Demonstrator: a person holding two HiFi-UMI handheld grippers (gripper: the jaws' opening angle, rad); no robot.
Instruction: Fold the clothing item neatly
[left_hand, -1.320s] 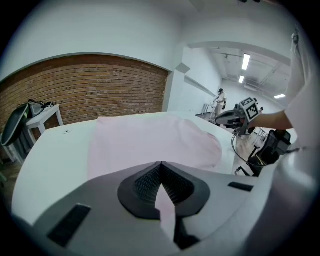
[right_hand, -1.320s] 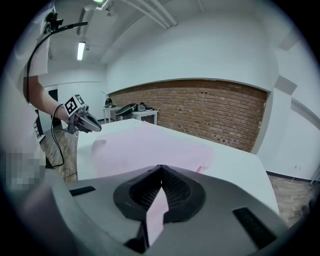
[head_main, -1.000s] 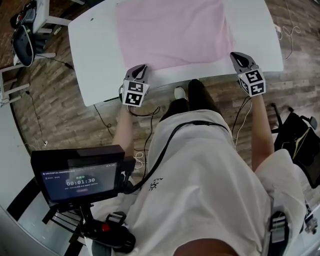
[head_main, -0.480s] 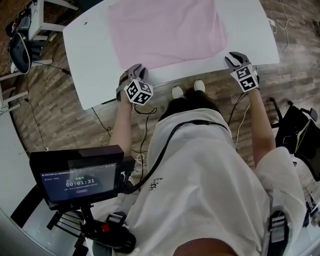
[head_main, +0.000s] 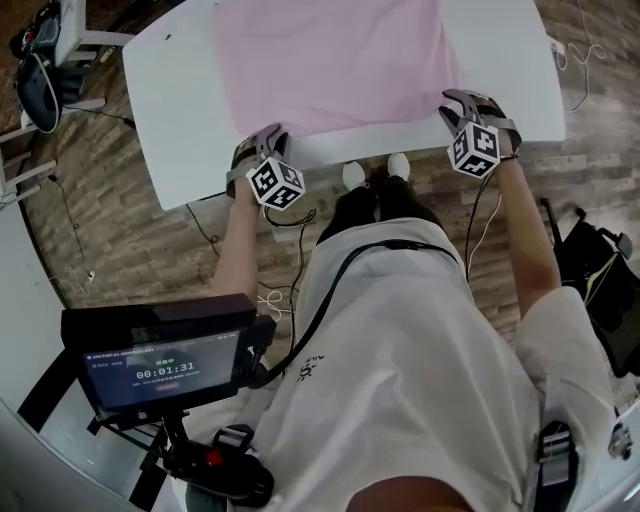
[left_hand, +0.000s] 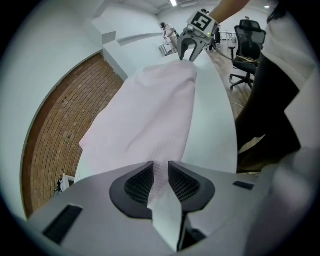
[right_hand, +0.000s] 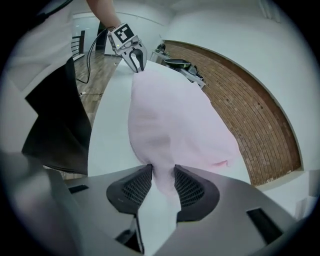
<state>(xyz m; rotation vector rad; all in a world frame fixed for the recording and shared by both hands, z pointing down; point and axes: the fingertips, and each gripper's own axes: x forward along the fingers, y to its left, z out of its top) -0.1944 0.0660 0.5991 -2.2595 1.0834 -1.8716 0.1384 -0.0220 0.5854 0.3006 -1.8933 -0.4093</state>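
A pink garment (head_main: 330, 60) lies spread flat on the white table (head_main: 175, 110). My left gripper (head_main: 262, 138) sits at the garment's near left corner, my right gripper (head_main: 466, 104) at its near right corner. In the left gripper view the jaws (left_hand: 160, 172) stand apart with the pink corner (left_hand: 150, 110) lying loose between the pads; they have just been opening. In the right gripper view the jaws (right_hand: 163, 177) straddle the other corner (right_hand: 170, 115) and have just opened wider. Each gripper shows far off in the other's view: the right gripper (left_hand: 192, 50), the left gripper (right_hand: 134, 59).
The table's near edge runs just under both grippers, with the person's shoes (head_main: 372, 172) below it. A stand with dark gear (head_main: 40, 70) is at the far left, a monitor (head_main: 165, 360) at the lower left, an office chair (left_hand: 247, 45) beyond the table.
Both grippers have rolled, so their marker cubes face differently. The jaws went from shut to apart, and the right gripper has come down onto the garment's corner.
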